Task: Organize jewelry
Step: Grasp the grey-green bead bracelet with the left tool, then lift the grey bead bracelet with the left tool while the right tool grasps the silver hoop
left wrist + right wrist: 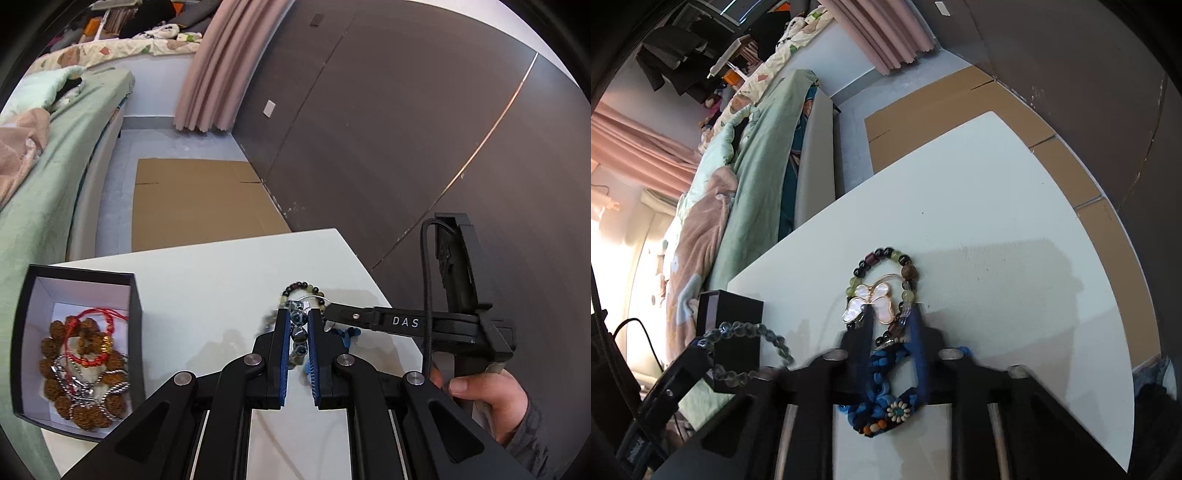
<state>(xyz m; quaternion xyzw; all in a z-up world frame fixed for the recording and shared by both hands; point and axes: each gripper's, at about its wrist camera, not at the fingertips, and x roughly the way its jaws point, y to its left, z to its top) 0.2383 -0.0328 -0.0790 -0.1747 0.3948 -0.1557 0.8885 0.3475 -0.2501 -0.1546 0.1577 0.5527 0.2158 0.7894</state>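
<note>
White table (207, 280) fills the near scene, with flat cardboard (199, 199) on the floor beyond its far edge. An open black box (22, 332) sits at the table's left edge and holds a brown seed-bead bracelet (55, 391), a silver chain (85, 387) and a red cord (92, 332).

Left gripper (299, 314) has its jaws almost closed, clamped on a glassy grey bead bracelet (746, 326) that is lifted off the table just right of the box.

Right gripper (892, 310) is down at the jewelry pile near the table's right side, with a hand (480, 391) on its handle. Its fingers are blurred with a narrow gap; can't tell if the pads press on anything.

Between and around the fingers lie a mixed-colour bead bracelet (886, 254), a white butterfly pendant (882, 295) resting inside that loop, and a blue woven bracelet (882, 384) nearer, all on the table and overlapping.
</note>
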